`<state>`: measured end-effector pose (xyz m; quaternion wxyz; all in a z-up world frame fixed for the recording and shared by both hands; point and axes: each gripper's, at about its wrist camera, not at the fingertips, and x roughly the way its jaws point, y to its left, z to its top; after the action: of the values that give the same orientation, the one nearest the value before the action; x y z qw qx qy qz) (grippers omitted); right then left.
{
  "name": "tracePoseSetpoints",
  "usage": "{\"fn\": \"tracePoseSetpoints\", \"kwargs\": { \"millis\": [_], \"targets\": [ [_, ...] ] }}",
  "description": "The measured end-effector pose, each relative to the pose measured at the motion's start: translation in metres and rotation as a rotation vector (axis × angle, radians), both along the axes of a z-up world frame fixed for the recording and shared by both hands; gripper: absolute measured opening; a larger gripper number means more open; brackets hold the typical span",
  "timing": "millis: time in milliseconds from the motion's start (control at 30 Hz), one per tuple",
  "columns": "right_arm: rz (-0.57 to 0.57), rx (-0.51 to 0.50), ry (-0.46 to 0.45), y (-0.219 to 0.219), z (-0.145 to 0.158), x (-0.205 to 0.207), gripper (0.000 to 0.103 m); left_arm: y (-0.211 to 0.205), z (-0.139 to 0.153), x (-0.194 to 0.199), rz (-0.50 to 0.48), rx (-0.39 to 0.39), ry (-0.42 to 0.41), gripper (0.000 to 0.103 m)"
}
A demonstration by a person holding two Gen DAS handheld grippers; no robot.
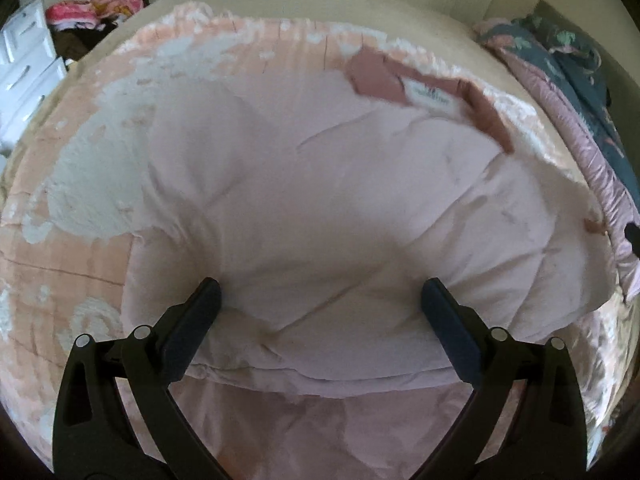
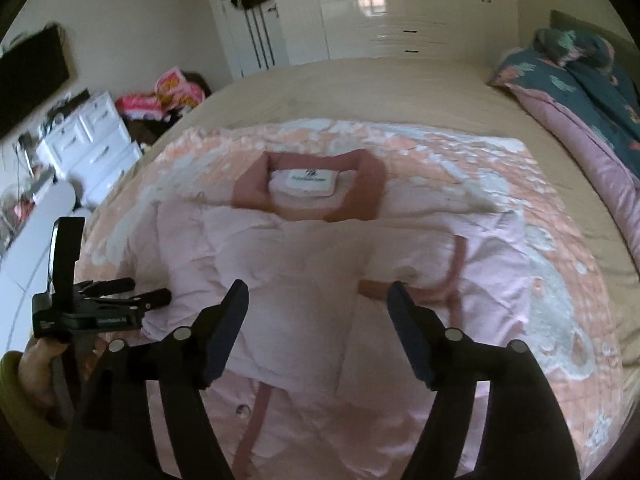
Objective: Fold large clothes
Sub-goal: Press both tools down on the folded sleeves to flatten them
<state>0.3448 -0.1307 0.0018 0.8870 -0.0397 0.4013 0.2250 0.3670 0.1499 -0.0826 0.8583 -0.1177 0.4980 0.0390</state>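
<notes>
A pale pink garment (image 2: 304,264) is laid flat on a peach and white quilt (image 2: 460,168), which is spread over the beige bed (image 2: 360,88). The garment's darker pink collar (image 2: 308,184) is turned toward the far side of the quilt, and a white label (image 2: 306,180) is seen inside it. A folded sleeve with a darker pink cuff (image 2: 456,264) is laid across the front of the garment. The right gripper (image 2: 318,300) is held above the middle of the garment with its jaws spread apart; nothing is gripped between them. The left gripper (image 1: 320,300) is held over the near part of the garment, jaws wide, with the fingers (image 1: 200,312) against a thick fold of the pink cloth; whether the cloth is pinched cannot be told. In the right wrist view the left gripper is seen at the left edge of the garment, carried by a hand (image 2: 36,372). A dark floral duvet (image 2: 580,92) is bunched on the bed to the right of the quilt. White drawers (image 2: 96,144) are seen left of the bed.
</notes>
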Motion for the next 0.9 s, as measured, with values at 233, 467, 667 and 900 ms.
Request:
{"fn": "tracePoseSetpoints", "kwargs": {
  "millis": [233,467,667,900],
  "targets": [
    [0.022,-0.116,0.068,0.032,-0.031,0.017,0.074,0.003,-0.007,0.004,-0.001,-0.015,0.002,0.095],
    [-0.04,-0.167,0.167,0.034,-0.09,0.037,0.086,0.003,-0.009,0.004,-0.015,-0.007,-0.01,0.095],
    [-0.097,-0.214,0.143,0.047,-0.105,0.04,0.092,0.001,-0.01,0.004,-0.026,0.007,-0.011,0.095],
    [-0.089,-0.224,0.141,0.047,-0.107,0.041,0.092,-0.003,0.002,-0.006,-0.04,0.009,-0.01,0.094]
  ]
}}
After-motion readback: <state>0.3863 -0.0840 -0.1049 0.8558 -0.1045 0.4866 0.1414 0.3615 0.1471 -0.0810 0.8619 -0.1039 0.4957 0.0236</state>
